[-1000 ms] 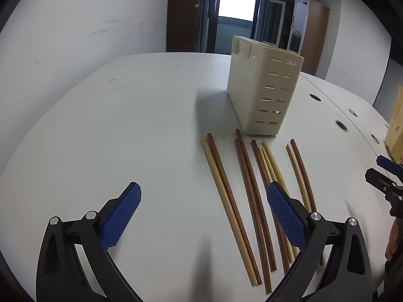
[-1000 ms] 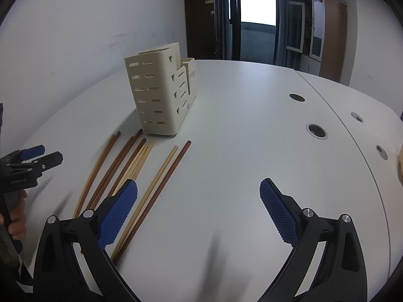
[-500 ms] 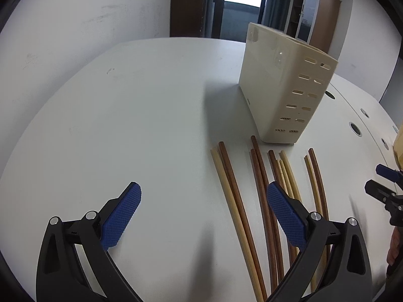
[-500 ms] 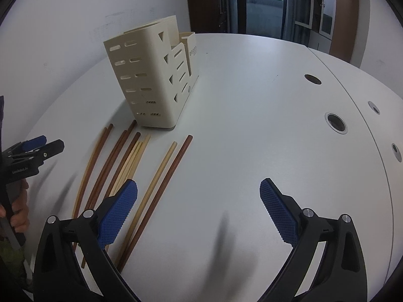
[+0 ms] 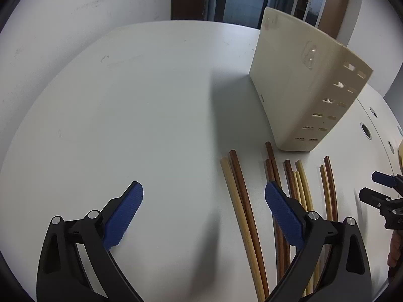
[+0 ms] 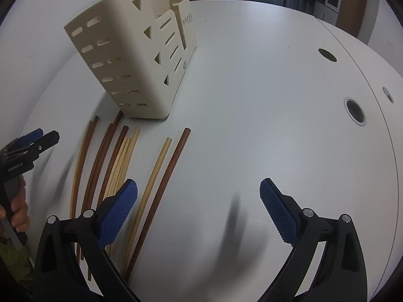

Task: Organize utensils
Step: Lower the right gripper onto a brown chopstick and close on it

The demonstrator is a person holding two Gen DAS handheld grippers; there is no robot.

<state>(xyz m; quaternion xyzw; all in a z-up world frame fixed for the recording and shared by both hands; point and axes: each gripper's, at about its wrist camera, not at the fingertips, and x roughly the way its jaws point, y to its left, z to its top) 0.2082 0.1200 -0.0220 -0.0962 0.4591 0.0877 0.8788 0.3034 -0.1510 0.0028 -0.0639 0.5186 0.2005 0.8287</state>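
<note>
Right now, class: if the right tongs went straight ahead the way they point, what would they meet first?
Probably nothing but bare white table. The right tongs are open, with the chopsticks and cream utensil holder off to their left; the line ahead looks free, though depth is unclear.

The chopsticks (image 6: 161,176) look like smooth wood, pale and dark. Beside them, the holder (image 6: 131,58) is matt cream plastic; the table (image 6: 252,100) is smooth matt white.
</note>
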